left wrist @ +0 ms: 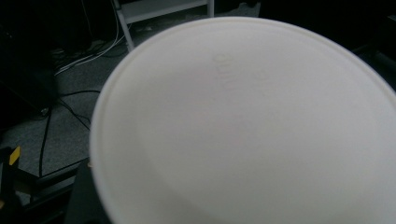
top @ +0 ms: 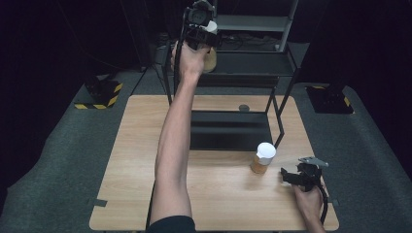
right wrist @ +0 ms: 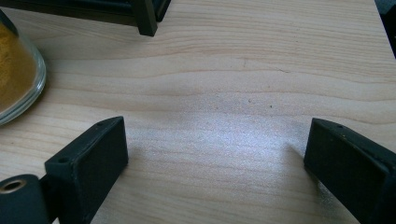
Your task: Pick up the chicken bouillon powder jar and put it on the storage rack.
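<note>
The left gripper [top: 200, 24] is stretched far out and held high, up by the black shelf rack [top: 252, 63] at the back of the wooden surface [top: 145, 145]. Its jaws are closed tight on a jar [top: 210, 58] with yellow-brown stuff inside and a white lid [left wrist: 243, 126]. In the left gripper view, the round white lid sits very close to the camera and hides the jaws.

The right gripper [top: 291, 175] rests low on the surface, near the front right corner. Its jaws are wide open with nothing between them, just bare wood.

A second jar [top: 263, 158] with a white lid stands upright on the surface, just beside the right gripper and close to the rack's leg. In the right gripper view, its glass bottom shows at the left edge.
</note>
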Action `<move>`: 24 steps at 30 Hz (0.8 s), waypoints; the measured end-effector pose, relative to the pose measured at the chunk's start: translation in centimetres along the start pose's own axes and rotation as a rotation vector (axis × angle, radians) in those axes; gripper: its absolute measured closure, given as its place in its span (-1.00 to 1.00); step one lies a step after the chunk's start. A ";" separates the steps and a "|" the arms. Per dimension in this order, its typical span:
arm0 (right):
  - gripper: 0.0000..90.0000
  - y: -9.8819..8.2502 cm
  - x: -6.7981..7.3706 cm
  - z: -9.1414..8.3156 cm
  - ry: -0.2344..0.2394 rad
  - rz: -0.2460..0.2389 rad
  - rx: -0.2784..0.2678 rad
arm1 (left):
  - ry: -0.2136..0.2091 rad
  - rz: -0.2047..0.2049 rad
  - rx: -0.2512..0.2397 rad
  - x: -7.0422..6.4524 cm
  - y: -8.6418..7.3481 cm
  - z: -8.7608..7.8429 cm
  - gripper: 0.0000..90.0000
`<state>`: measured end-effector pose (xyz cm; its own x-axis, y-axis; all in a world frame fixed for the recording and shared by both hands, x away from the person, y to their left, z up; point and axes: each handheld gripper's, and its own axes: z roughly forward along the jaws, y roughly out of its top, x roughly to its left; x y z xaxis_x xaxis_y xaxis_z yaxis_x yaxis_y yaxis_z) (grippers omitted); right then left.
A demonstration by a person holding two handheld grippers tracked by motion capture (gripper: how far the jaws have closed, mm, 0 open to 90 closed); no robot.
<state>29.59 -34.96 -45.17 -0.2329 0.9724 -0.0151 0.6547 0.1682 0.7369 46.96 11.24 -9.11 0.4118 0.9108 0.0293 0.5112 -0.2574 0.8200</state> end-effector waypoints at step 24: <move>-0.88 0.0 0.0 0.0 -0.001 0.001 0.000 | -0.039 0.015 -0.009 0.4 -1.6 -0.9 -0.92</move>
<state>29.60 -34.94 -45.17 -0.2316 0.9727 -0.0143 0.6554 0.1669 0.7366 45.64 12.33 -9.93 0.4483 0.8937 0.0193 0.4979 -0.2675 0.8250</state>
